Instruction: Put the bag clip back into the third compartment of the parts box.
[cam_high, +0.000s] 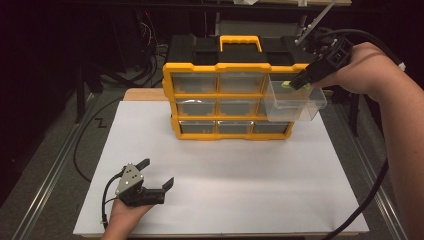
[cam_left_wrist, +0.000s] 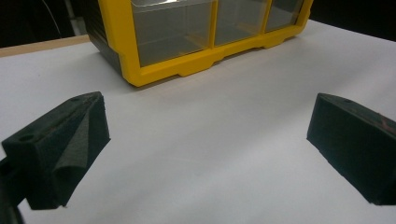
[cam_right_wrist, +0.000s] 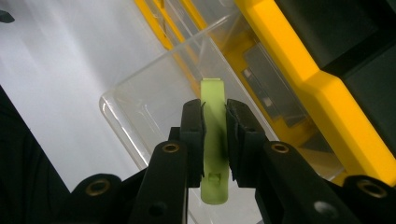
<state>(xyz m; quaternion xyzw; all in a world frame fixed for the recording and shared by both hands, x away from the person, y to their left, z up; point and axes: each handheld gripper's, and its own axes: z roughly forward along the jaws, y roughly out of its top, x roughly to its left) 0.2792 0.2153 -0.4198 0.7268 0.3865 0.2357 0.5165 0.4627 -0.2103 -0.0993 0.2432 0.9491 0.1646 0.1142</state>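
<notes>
Yellow-framed and black-topped, the drawer cabinet (cam_high: 230, 87) stands at the far middle of the white worktop (cam_high: 225, 190). Its top right clear drawer (cam_high: 292, 102) is pulled out toward the near side. Over that drawer's open top, the right tool (cam_high: 300, 82) is clenched on a pale green clip (cam_right_wrist: 214, 140), which stands between its jaws and pokes out beyond their tips. The left tool (cam_high: 157, 175) rests released, jaws wide apart, at the near left of the worktop, well apart from the cabinet.
</notes>
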